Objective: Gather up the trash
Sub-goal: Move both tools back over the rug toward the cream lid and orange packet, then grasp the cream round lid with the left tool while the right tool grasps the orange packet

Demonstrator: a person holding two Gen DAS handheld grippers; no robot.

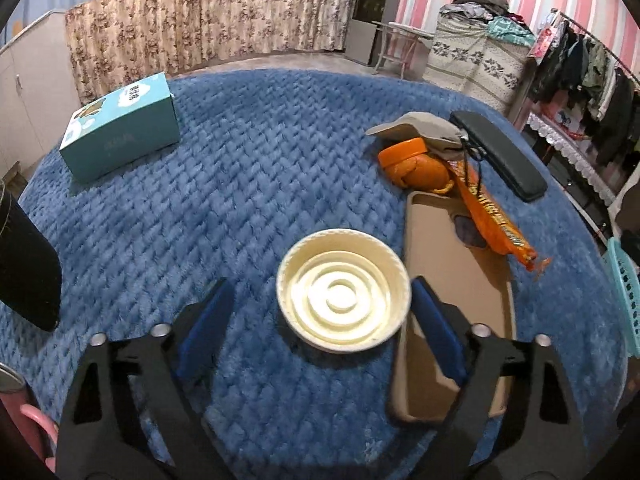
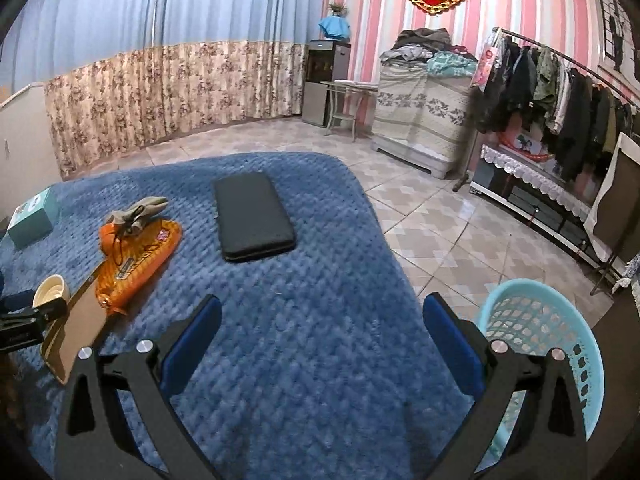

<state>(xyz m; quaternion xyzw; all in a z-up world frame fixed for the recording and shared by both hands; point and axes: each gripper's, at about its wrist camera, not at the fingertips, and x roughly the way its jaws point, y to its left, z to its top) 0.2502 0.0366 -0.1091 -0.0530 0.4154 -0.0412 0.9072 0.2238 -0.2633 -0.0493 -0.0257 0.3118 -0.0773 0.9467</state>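
The left gripper (image 1: 322, 300) points steeply down at the blue quilted cover (image 1: 248, 184) of the table, its two blue-padded fingers (image 1: 206, 320) spread wide on either side of a cream paper cup (image 1: 343, 290). The cup stands upright with its mouth facing up. The pad on the right side sits just beside the cup's rim, perhaps brushing it; the pad on the left stands clear, so the cup is bracketed but not pinched.

Beside the cup, toward the table's right edge, lies a tan phone case (image 1: 452, 292), with an orange snack wrapper (image 1: 488, 216) across its far end. Beyond those sit an orange pouch (image 1: 416, 164) under a grey cap (image 1: 424, 130), and a black case (image 1: 500, 152) near the far right corner. A teal box (image 1: 120, 126) rests toward the far left corner.

The right gripper (image 2: 322, 336) tilts down over the near right part of the table, its tongs spread wide with nothing between them. A light blue mesh basket (image 2: 560, 332) stands off the table's right edge, beside the right-hand finger.
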